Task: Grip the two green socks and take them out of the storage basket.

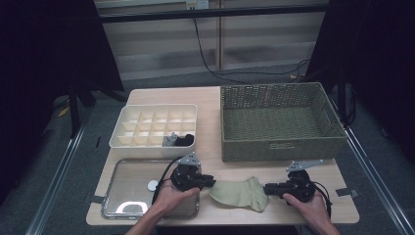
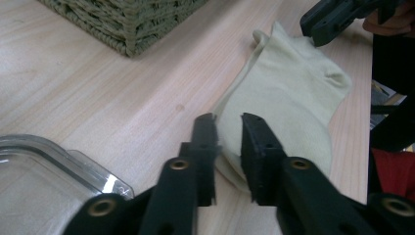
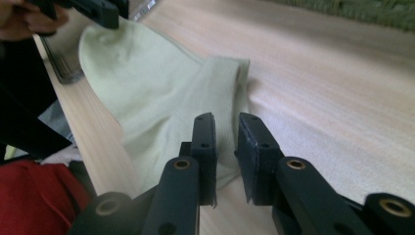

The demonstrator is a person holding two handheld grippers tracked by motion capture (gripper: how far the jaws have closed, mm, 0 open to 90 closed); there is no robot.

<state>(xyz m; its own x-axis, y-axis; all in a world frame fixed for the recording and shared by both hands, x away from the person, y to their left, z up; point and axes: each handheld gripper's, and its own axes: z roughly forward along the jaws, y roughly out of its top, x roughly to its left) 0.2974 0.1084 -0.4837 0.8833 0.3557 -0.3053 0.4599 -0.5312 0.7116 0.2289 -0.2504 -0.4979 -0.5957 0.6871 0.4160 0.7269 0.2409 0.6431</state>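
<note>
Two tongs, left tongs (image 1: 211, 182) and right tongs (image 1: 268, 188), are flanking the sock (image 1: 241, 194) lying low centre on the table (image 1: 215, 142), jaws slightly apart, gripping nothing. Pinching opposite edges together should be lifting it flat toward the basket (image 1: 279, 147) beyond.

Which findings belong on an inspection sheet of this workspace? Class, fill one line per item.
Surface: wooden table, bare between the things.
Job's things: pale green sock lying flat near the front edge.
Clutter: woven basket; white compartment box with dark items in one front cell; metal tray.
Grippers: left gripper with jaws slightly apart over the sock's edge; right gripper likewise at the opposite end; neither is seen pinching the fabric.
Cables: black cable at the left gripper; another on the floor behind.
Surroundings: dark curtains, grey floor.
</note>
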